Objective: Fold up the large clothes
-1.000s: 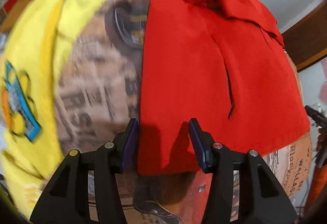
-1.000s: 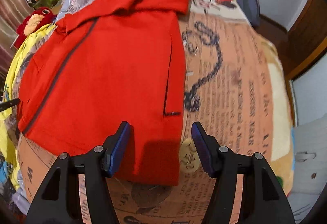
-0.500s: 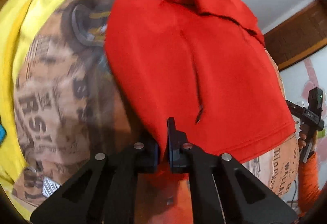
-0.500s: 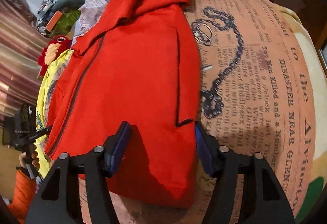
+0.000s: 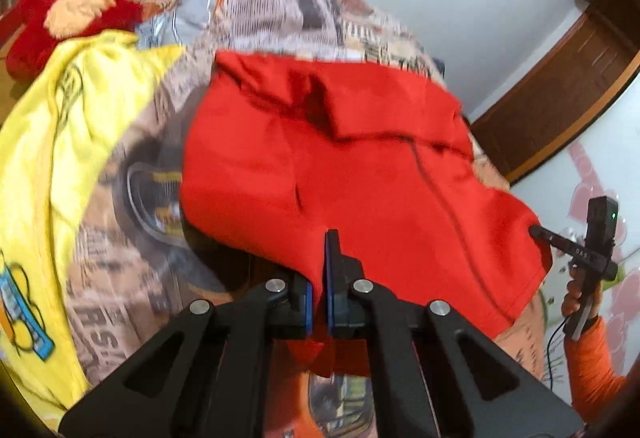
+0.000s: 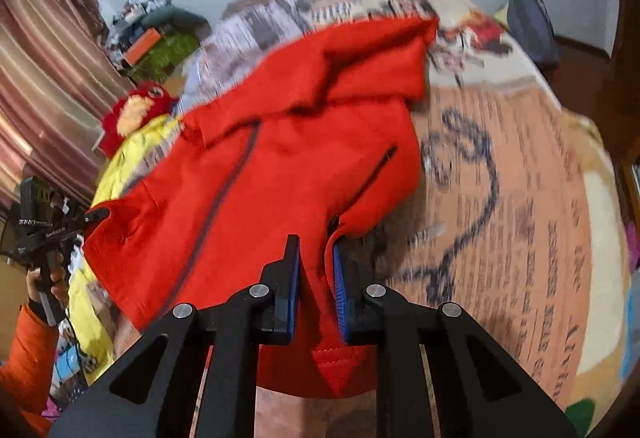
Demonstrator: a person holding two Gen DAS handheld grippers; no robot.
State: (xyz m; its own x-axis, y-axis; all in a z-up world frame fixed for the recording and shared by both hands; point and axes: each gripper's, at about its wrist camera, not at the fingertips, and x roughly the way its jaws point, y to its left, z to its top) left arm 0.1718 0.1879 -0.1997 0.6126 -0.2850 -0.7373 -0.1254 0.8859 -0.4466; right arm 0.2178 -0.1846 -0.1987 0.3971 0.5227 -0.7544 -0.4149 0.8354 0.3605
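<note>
Both grippers have gone from straddling the near hem to actually biting it, and the whole near edge of the red hooded jacket (image 5: 360, 166) has come up off the bed since a second ago. Back then the jaws stood wide over flat fabric; now the left gripper (image 5: 319, 298) is pinched tight on the near left corner of the hem, with a little tab of red poking out below the pads. The right gripper (image 6: 316, 290) is closing on the near right corner, cloth bunched between its pads, so it looks like it already has a hold.

You can see the lift pretty clearly: the near part of the jacket hangs in a sag between the two grips, with shadow under it on the newspaper-print bedspread (image 6: 520, 198). The far part, hood included, lies on the bed toward the wall. A yellow blanket (image 5: 60, 158) and a red plush toy (image 5: 76, 6) sit off to the left, not in the way.

My read is this is the start of the first fold, carrying the hem away toward the hood. Main worry would be the right corner slipping, since that grip looks less settled than the left.
</note>
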